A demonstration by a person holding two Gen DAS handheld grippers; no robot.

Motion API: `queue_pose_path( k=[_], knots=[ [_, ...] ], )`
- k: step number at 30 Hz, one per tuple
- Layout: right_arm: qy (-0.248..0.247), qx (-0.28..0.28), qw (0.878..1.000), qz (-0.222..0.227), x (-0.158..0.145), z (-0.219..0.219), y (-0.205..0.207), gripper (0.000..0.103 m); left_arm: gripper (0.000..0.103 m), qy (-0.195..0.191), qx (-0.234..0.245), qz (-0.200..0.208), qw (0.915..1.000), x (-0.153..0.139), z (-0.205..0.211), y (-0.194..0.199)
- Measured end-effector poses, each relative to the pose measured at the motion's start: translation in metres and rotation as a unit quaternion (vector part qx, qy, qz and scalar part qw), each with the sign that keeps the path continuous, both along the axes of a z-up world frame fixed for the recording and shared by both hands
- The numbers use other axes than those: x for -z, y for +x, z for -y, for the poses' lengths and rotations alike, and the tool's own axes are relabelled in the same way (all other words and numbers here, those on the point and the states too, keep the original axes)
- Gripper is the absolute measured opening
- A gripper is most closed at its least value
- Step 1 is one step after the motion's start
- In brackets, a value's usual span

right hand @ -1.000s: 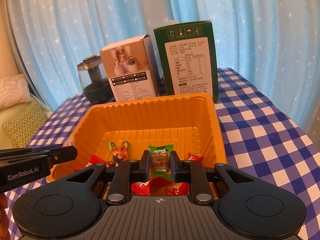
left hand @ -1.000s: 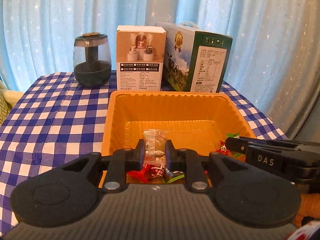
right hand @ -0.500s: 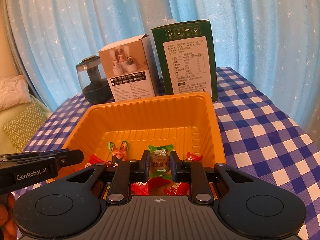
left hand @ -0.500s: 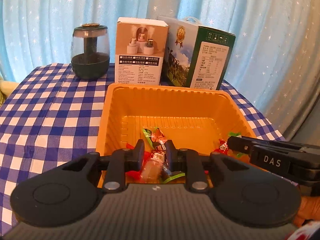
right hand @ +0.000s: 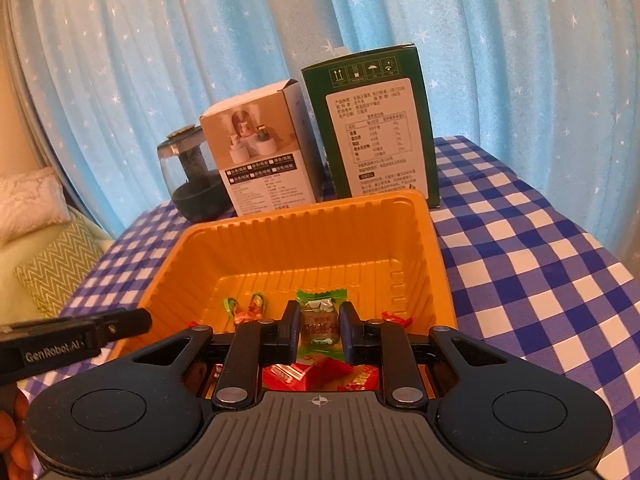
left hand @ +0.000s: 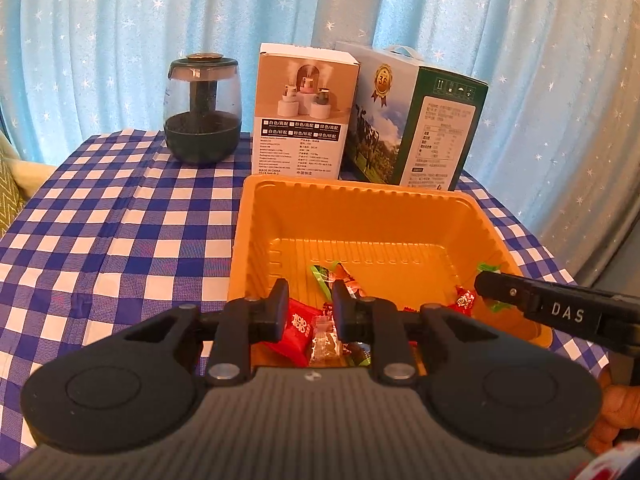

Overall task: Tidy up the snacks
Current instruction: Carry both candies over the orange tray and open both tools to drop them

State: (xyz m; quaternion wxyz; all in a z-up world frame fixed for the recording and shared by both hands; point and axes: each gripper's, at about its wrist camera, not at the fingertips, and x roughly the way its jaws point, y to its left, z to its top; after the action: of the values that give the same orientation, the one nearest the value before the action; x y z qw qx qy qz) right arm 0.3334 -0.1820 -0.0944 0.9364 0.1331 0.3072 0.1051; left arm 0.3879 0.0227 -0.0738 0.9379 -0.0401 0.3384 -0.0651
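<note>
- Left wrist view: the left claw [left hand: 310, 294] sits low centre, its jaws drawn narrow with nothing pinched between them; a clear-wrapped candy [left hand: 323, 340] lies below the gap, loose on the heap beside a red-wrapped candy [left hand: 298, 325] at the near end of the orange tray [left hand: 360, 208]; the right claw [left hand: 486, 282] reaches in from the right edge, over the tray's right side.
- These sweets look light, small and crinkly; I judge the film slippery and the twisted ends too floppy to hold, so the firm middle of the body is the place to pinch; the tray is thin ribbed plastic and would probably skid or flex if knocked.
- Right wrist view: the right claw [right hand: 319, 322] at lower centre is closed on a green-wrapped candy [right hand: 319, 320], the pads against its two sides, the frilled top sticking up above them; the candy hangs over the tray's near floor, above red wrappers.
- Surface and room: the worktop [right hand: 520, 240] wears a blue-and-white checked cloth, soft and slightly creased at left in the left wrist view; behind the tray stand a white box [left hand: 302, 112], a green box [right hand: 372, 132] and a dark glass jar [left hand: 203, 114]; pale blue starred curtains fill the upper frame; a cushion [right hand: 56, 264] shows at far left.
</note>
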Motion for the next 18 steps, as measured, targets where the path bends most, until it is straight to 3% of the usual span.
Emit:
queue_pose_path(
  k=[4,5,6,7,18],
  knots=[
    [0.024,0.002,1.000,0.013,-0.002,0.006,0.000,0.026,0.020,0.002,0.004,-0.001,1.0000,0.001,0.002,-0.001],
    [0.029,0.007,0.999,0.014,-0.003,0.007,0.000,0.031,0.020,0.003,0.005,-0.002,1.0000,0.002,0.003,-0.001],
    [0.036,0.013,0.999,0.015,-0.003,0.010,-0.001,0.045,0.020,0.004,0.005,-0.002,1.0000,0.002,0.003,-0.002],
    [0.042,0.019,0.999,0.018,-0.003,0.012,-0.001,0.050,0.020,0.004,0.006,-0.002,1.0000,0.002,0.004,-0.002],
    [0.051,0.055,0.997,0.011,-0.006,0.025,-0.001,0.050,0.020,0.009,0.012,-0.001,0.9999,0.002,0.009,-0.005]
  ],
)
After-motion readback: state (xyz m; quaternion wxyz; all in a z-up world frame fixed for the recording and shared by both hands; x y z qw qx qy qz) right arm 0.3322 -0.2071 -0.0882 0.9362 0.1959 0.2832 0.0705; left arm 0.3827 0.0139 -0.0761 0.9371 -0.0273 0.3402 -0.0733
